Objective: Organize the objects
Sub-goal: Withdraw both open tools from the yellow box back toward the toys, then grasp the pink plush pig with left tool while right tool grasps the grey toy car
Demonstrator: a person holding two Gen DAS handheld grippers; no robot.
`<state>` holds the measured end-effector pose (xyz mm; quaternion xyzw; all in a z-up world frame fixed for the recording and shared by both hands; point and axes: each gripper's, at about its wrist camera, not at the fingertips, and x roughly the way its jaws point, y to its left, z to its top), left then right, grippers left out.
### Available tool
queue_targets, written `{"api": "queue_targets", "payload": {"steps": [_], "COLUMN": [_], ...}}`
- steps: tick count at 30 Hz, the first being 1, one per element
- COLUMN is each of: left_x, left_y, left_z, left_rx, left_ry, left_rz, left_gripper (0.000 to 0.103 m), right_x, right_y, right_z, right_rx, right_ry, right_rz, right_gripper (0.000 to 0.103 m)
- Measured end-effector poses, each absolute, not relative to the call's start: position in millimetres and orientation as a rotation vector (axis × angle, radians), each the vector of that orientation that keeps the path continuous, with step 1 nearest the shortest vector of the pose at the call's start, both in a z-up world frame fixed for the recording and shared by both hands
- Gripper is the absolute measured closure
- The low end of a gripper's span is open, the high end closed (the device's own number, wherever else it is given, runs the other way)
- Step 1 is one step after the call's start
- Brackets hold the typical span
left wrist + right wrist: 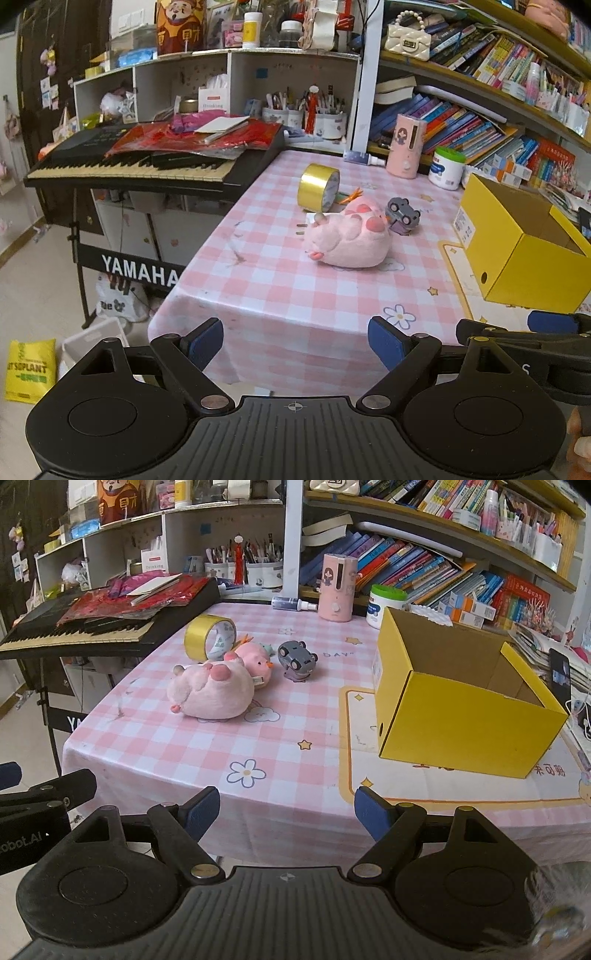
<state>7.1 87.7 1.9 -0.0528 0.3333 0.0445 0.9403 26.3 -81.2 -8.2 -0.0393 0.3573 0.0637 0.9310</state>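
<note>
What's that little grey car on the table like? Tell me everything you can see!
The grey toy car looks like smooth plastic, rounded and cartoonish, with dark windows and small dark wheels. It is tipped up, not flat on its wheels, resting on a small purple piece beneath it. It stands on the pink checked tablecloth, between the pink plush toys and the open yellow box, apart from both. Nothing grips it.

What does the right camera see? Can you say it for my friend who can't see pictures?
An open yellow box sits on a pink checked tablecloth, with a big pink plush toy, a smaller pink plush, a grey toy car and a roll of gold tape lying to its left. The right gripper hangs at the near table edge, open and empty.
</note>
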Motion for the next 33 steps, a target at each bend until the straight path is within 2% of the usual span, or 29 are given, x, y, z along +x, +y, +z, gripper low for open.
{"api": "queue_targets", "payload": {"steps": [14,24,28,33], "left_x": [65,126,149,177], "left_y": [84,70,58,40], "left_z": [-8,-14,-17,-24], "left_rx": [-0.124,-0.098,-0.063,0.009], "left_ry": [0.716,0.736,0.746,0.738], "left_rz": [0.111,0.154,0.141,0.104], "left_gripper": [0.015,0.015,0.005,0.002], "right_x": [81,147,172,199], "right_y": [-90,-99,-103,-110], "right_z": [-14,3,13,17], "right_rx": [-0.073,-0.034,-0.021,0.001], "right_ry": [0.736,0.639,0.597,0.588], "right_rz": [0.139,0.191,0.228,0.248], "right_gripper": [0.025,0.025,0.025,0.025]}}
